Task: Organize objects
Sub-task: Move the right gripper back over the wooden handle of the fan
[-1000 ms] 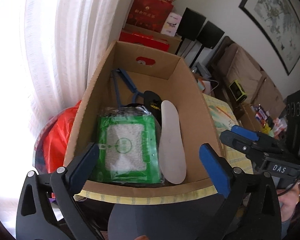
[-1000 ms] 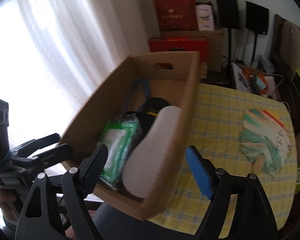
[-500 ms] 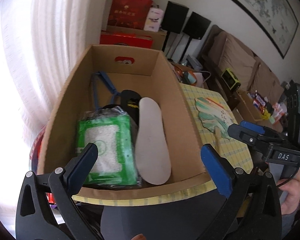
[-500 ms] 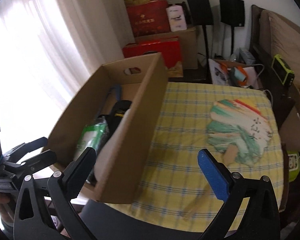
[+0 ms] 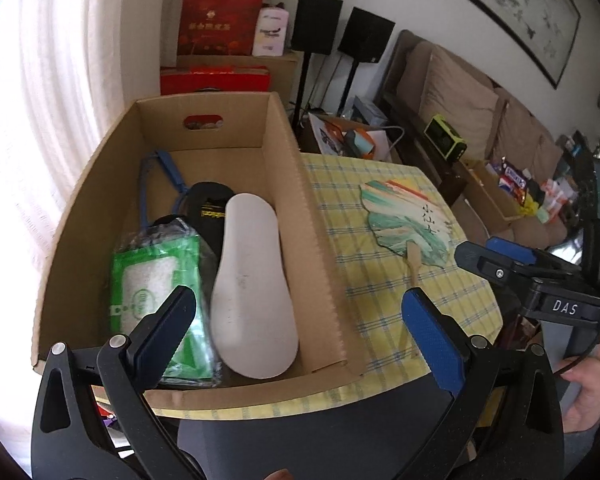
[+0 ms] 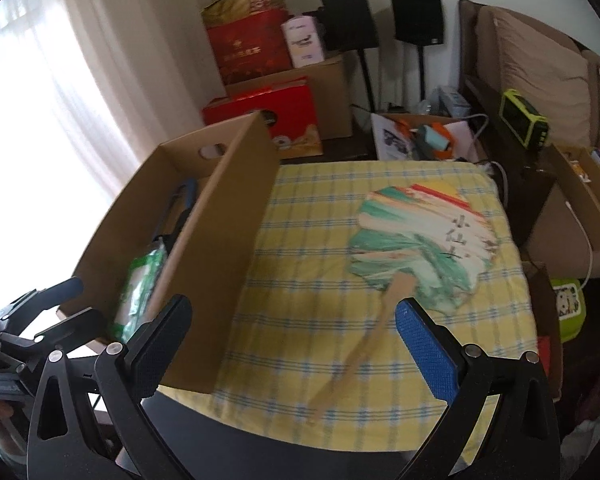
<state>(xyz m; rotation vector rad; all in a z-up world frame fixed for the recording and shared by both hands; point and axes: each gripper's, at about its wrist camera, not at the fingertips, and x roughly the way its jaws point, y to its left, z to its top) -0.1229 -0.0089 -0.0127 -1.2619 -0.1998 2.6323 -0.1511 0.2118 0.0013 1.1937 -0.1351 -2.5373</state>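
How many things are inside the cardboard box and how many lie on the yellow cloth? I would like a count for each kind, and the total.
In the cardboard box:
White insole: 1
Black insole: 1
Green packet: 1
Blue-handled tool: 1
On the yellow cloth:
Paper fan: 1
Total: 5

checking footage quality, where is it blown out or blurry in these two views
Left wrist view: the curtain is washed out white; the white insole looks sharp. Right wrist view: the same window glare at left, and the fan and cardboard box are smeared by motion blur.
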